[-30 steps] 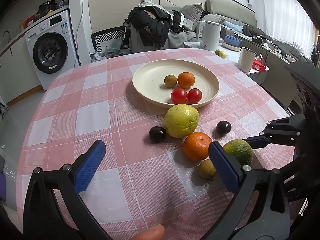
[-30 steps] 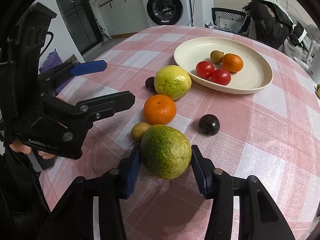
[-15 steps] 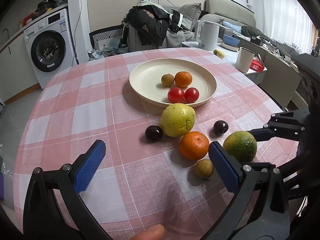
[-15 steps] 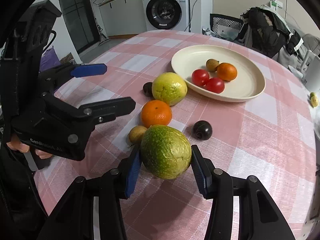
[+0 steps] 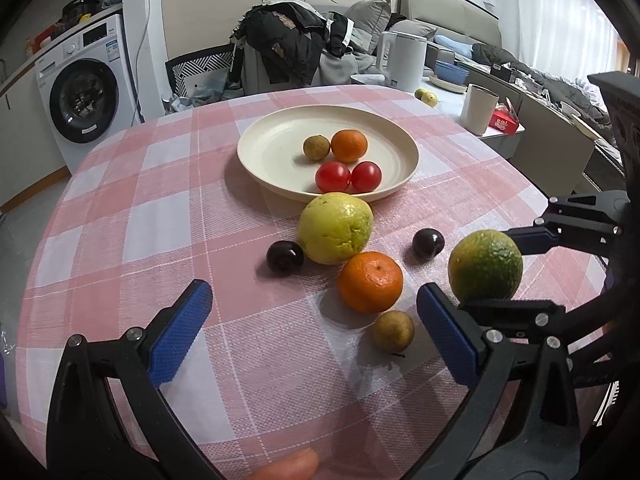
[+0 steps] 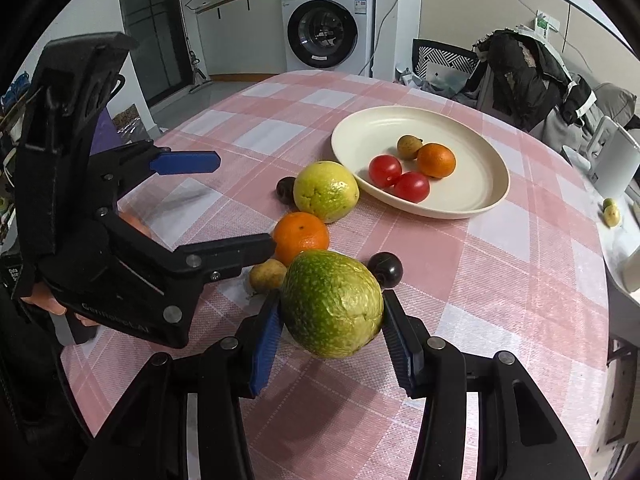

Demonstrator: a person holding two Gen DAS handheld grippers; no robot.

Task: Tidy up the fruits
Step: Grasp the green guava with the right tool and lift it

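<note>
My right gripper (image 6: pixel 332 332) is shut on a bumpy green citrus fruit (image 6: pixel 332 304), held above the cloth; the same fruit (image 5: pixel 485 265) shows at the right of the left wrist view. The cream plate (image 5: pixel 272 148) holds two red tomatoes (image 5: pixel 348 177), a small orange (image 5: pixel 349 145) and a small brown fruit (image 5: pixel 316 147). On the cloth lie a large yellow-green fruit (image 5: pixel 335 227), an orange (image 5: pixel 370 281), two dark plums (image 5: pixel 285 255) and a small tan fruit (image 5: pixel 393 330). My left gripper (image 5: pixel 312 328) stands open over the cloth, nothing between its pads.
The round table wears a pink checked cloth (image 5: pixel 140 208). Beyond its far right edge a side counter carries a white kettle (image 5: pixel 404 60), a cup (image 5: pixel 478 108) and small fruits (image 5: pixel 426 96). A chair piled with clothes (image 5: pixel 288 48) and a washing machine (image 5: pixel 84 96) stand behind.
The right gripper has lifted the green fruit off the cloth and higher above the table. The left gripper has barely moved and stays open.
</note>
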